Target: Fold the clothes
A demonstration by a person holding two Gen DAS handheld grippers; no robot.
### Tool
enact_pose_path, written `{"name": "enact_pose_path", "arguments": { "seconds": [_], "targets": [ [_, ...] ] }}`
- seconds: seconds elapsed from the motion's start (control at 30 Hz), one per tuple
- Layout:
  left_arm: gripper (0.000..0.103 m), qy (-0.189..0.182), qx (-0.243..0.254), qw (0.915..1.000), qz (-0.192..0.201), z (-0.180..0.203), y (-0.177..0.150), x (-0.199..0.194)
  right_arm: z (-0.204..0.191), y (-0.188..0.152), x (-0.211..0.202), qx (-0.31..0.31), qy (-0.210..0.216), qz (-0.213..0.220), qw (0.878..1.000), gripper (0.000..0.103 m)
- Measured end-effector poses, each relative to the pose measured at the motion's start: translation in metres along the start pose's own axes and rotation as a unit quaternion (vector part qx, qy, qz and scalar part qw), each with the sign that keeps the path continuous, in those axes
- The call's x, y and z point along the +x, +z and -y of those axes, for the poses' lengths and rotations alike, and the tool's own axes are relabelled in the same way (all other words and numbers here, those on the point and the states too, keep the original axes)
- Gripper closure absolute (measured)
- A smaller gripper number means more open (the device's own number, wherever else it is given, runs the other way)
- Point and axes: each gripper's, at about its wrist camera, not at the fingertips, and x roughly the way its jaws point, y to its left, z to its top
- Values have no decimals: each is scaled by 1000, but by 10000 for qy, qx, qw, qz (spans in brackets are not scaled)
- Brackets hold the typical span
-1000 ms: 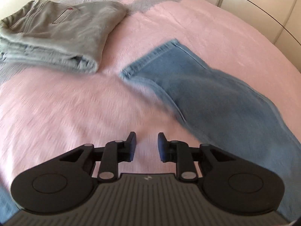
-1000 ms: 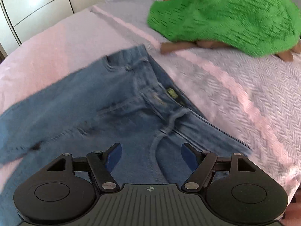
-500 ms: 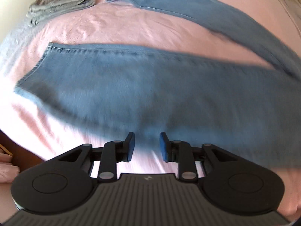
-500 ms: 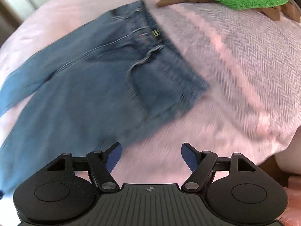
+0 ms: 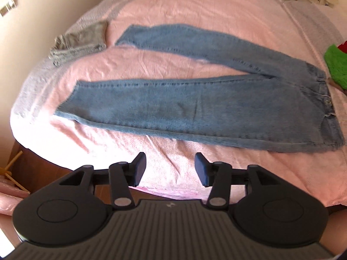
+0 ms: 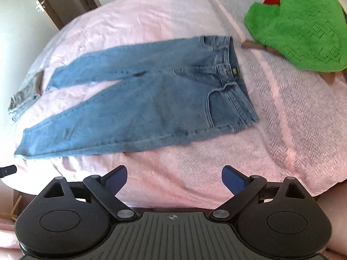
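Blue jeans (image 5: 195, 108) lie flat on the pink bedspread (image 5: 195, 10), legs spread apart toward the left, waist at the right. They also show in the right wrist view (image 6: 151, 99), waistband at the right. My left gripper (image 5: 170, 170) is open and empty, above the bed's near edge, short of the near leg. My right gripper (image 6: 174, 178) is wide open and empty, above the near edge, short of the jeans' hip.
A folded grey garment (image 5: 80, 41) lies at the far left of the bed, also in the right wrist view (image 6: 26, 97). A green knitted garment (image 6: 299, 21) with something red lies at the right. The bed's brown edge (image 5: 43, 169) is close below the grippers.
Both grippers have pulled back from over the jeans to the near bed edge, so the whole pair is now in view. The left gripper has opened wider.
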Motion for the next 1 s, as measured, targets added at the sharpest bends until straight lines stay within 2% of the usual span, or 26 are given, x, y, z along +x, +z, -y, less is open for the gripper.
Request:
{"name": "enact_pose_path", "arguments": {
  "seconds": [0.2, 0.27, 0.37, 1.0],
  "targets": [
    [53, 98, 64, 9994, 333, 8, -1, -37, -4, -3, -14, -124, -16, 109, 9999, 7],
    [46, 143, 41, 9990, 411, 8, -2, -44, -7, -4, -16, -189, -22, 70, 9998, 7],
    [44, 147, -12, 9988, 463, 6, -7, -50, -11, -7, -18, -331, -45, 38, 9994, 6],
    [40, 71, 46, 9997, 243, 11, -33, -62, -24, -26, -30, -687, -141, -236, 9973, 6]
  ]
}}
